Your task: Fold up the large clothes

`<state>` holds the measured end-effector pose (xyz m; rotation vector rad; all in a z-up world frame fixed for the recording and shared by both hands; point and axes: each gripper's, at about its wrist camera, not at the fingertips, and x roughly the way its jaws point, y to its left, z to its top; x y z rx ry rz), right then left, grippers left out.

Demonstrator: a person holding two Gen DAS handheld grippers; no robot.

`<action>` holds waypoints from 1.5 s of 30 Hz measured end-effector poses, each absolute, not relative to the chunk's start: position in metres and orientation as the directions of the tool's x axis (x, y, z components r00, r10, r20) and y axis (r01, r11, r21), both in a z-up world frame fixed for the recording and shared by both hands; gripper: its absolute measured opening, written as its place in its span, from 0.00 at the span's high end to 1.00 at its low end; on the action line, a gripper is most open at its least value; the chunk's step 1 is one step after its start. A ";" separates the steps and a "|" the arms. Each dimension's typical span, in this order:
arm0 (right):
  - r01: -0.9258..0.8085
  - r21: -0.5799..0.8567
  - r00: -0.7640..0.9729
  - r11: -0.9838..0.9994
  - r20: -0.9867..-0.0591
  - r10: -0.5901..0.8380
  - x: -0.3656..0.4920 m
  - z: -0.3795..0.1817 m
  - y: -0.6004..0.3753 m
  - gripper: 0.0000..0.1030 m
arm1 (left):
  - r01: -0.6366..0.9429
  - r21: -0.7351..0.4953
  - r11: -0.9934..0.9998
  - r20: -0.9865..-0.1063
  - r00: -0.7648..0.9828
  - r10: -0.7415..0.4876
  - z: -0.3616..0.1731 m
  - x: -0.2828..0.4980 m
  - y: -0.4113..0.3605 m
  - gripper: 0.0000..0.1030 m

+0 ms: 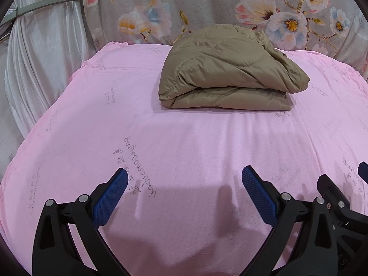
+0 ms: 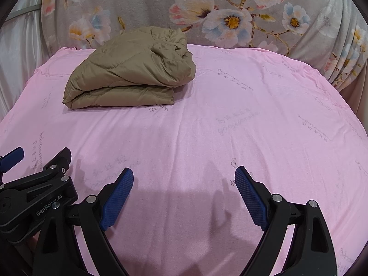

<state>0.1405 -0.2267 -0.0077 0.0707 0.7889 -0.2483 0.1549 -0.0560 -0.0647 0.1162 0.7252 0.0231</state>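
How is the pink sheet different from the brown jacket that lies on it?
The pink sheet lies spread out flat in one layer; the brown jacket is folded into a thick bundle. The sheet is thin with faint printed writing; the jacket is puffy, quilted and plain. The sheet covers the whole surface; the jacket takes only its far part. Both are fabric.

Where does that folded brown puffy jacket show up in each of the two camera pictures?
Left wrist view: the folded brown jacket lies upper centre-right, on the pink sheet.
Right wrist view: the jacket lies upper left, on the same sheet.
Shared landmark: the flowered grey fabric right behind the jacket in both.
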 end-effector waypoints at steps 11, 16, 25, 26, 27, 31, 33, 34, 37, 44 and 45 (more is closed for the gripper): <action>0.248 -0.030 0.677 0.968 -0.709 -0.195 0.141 -0.008 -0.226 0.15 | 0.020 0.114 0.993 -0.660 0.749 0.061 -0.065 0.155 -0.056 0.06; 0.248 -0.030 0.678 0.968 -0.709 -0.195 0.140 -0.008 -0.226 0.15 | 0.019 0.115 0.993 -0.659 0.749 0.062 -0.065 0.154 -0.056 0.06; 0.247 -0.030 0.679 0.969 -0.707 -0.195 0.140 -0.006 -0.227 0.15 | 0.018 0.118 0.993 -0.658 0.750 0.065 -0.063 0.155 -0.055 0.06; 0.246 -0.031 0.680 0.969 -0.707 -0.195 0.140 -0.006 -0.226 0.15 | 0.018 0.118 0.993 -0.658 0.750 0.065 -0.063 0.156 -0.054 0.06; 0.246 -0.031 0.680 0.969 -0.707 -0.195 0.140 -0.006 -0.226 0.15 | 0.018 0.117 0.993 -0.658 0.750 0.064 -0.063 0.155 -0.055 0.06; 0.246 -0.031 0.680 0.969 -0.707 -0.195 0.140 -0.006 -0.226 0.15 | 0.017 0.118 0.993 -0.658 0.750 0.065 -0.063 0.155 -0.055 0.06; 0.247 -0.031 0.680 0.969 -0.707 -0.195 0.140 -0.006 -0.226 0.15 | 0.017 0.119 0.993 -0.658 0.751 0.065 -0.063 0.155 -0.055 0.06; 0.246 -0.031 0.680 0.969 -0.706 -0.195 0.140 -0.006 -0.226 0.15 | 0.017 0.118 0.993 -0.658 0.751 0.065 -0.063 0.155 -0.055 0.06; 0.247 -0.031 0.680 0.969 -0.707 -0.196 0.140 -0.006 -0.226 0.15 | 0.017 0.119 0.993 -0.658 0.751 0.066 -0.062 0.156 -0.054 0.06; 0.247 -0.032 0.680 0.968 -0.706 -0.197 0.140 -0.007 -0.225 0.15 | 0.016 0.121 0.993 -0.657 0.751 0.068 -0.062 0.156 -0.054 0.06; 0.247 -0.033 0.680 0.969 -0.706 -0.198 0.140 -0.006 -0.225 0.15 | 0.015 0.121 0.993 -0.657 0.750 0.069 -0.062 0.156 -0.054 0.06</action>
